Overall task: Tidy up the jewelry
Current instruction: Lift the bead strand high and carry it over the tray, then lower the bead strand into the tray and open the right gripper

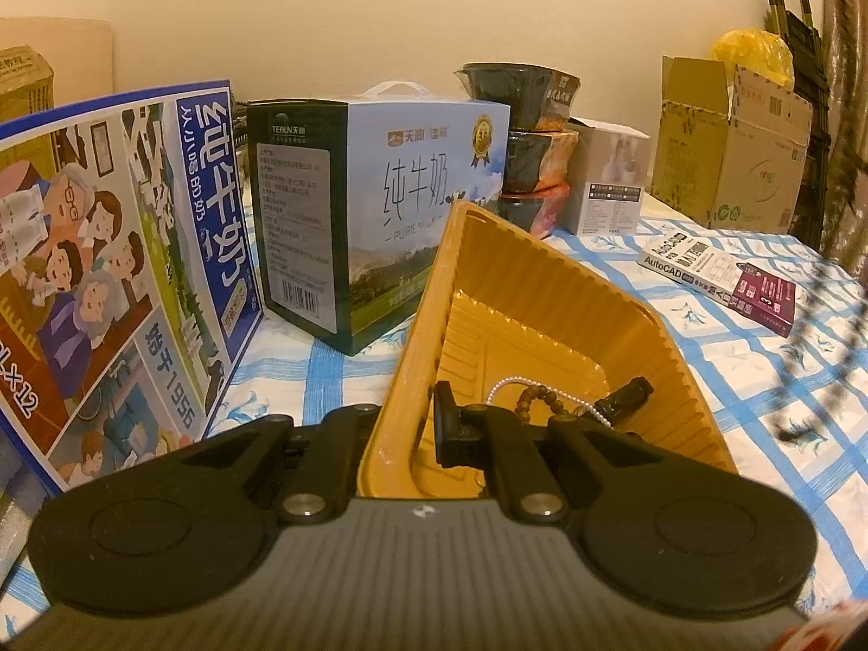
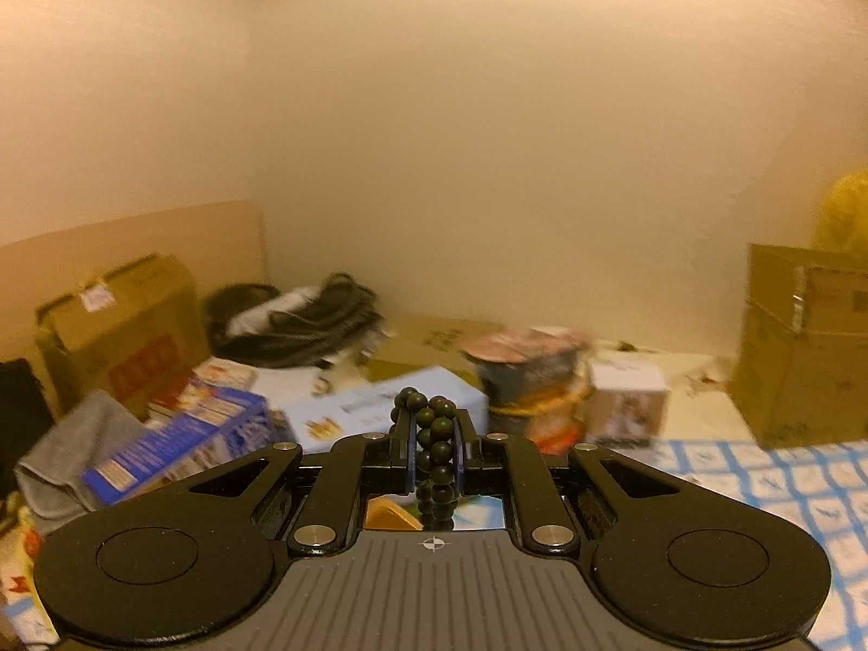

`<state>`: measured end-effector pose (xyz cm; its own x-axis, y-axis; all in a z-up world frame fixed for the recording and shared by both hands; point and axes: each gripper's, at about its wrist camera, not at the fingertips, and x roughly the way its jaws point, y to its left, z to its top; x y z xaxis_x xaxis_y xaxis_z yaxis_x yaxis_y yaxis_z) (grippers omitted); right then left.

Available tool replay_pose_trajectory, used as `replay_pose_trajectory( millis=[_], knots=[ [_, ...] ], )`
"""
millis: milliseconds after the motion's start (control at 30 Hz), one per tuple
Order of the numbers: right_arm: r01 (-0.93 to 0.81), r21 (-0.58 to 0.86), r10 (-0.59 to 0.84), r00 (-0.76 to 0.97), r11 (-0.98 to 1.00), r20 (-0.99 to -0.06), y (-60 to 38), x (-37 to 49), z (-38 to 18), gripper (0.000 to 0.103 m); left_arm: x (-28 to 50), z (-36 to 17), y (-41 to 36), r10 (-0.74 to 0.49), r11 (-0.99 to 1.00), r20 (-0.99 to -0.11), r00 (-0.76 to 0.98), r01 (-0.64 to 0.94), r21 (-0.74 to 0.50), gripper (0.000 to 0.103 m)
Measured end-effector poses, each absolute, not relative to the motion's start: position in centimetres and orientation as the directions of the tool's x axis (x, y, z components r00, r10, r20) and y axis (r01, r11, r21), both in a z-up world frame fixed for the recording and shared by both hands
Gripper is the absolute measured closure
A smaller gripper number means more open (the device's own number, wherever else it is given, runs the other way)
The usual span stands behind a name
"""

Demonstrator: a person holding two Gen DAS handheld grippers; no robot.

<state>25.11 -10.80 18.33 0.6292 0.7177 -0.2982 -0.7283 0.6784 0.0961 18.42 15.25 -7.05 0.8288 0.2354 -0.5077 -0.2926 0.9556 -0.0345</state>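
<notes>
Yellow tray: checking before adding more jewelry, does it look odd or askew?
Yes. The ribbed yellow plastic tray is tipped up, its near wall pinched by the left gripper, so the beaded strands lie at its low end.

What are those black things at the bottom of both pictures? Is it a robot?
No robot. A person holds tongs in each hand, and each has a camera looking along its fingers. In the left picture, the left tongs pinch the wall of a yellow tray, which looks tipped up off the checked cloth. Inside lie a white chain and brown beads. Milk boxes and a book sit around it. In the right picture, the right tongs squeeze a string of dark beads, held in the air.
</notes>
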Motion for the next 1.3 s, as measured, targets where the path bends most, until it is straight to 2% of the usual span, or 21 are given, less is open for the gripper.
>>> replay_pose_trajectory(
  millis=[200,300,567,733,833,967,1033,1300],
  knots=[
    [-0.775,0.143,0.776,0.564,0.615,-0.283,-6.8,25.4,17.7,0.09,18.3,-7.0,15.2,0.231,0.956,-0.507,0.83,-0.289,-0.038,0.095],
    [-0.784,0.172,0.788,0.531,0.597,-0.311,-4.8,25.7,16.2,0.09,18.3,-7.0,15.2,0.231,0.956,-0.507,0.83,-0.29,-0.039,0.095],
    [-0.75,0.25,0.745,0.442,0.612,-0.5,-1.4,27.6,8.7,0.09,18.2,-6.9,15.0,0.228,0.956,-0.506,0.832,-0.289,-0.043,0.095],
    [-0.708,0.291,0.707,0.404,0.643,-0.58,-1.3,28.4,4.9,0.09,18.1,-7.1,15.0,0.231,0.955,-0.51,0.828,-0.294,-0.044,0.095],
    [-0.71,0.301,0.716,0.399,0.637,-0.572,-1.2,28.4,4.6,0.09,18.0,-7.2,15.0,0.232,0.954,-0.513,0.826,-0.296,-0.044,0.095],
    [-0.729,0.345,0.777,0.4,0.591,-0.486,-1.2,28.2,5.5,0.09,18.0,-7.2,15.1,0.234,0.954,-0.514,0.825,-0.298,-0.045,0.095],
    [-0.732,0.357,0.788,0.392,0.58,-0.475,-1.1,28.4,5.4,0.09,18.0,-7.2,15.1,0.233,0.954,-0.514,0.825,-0.298,-0.046,0.095],
    [-0.673,0.351,0.698,0.35,0.652,-0.624,-0.6,29.1,-0.8,0.09,17.9,-7.3,15.1,0.233,0.953,-0.516,0.824,-0.298,-0.047,0.095]
  ],
)
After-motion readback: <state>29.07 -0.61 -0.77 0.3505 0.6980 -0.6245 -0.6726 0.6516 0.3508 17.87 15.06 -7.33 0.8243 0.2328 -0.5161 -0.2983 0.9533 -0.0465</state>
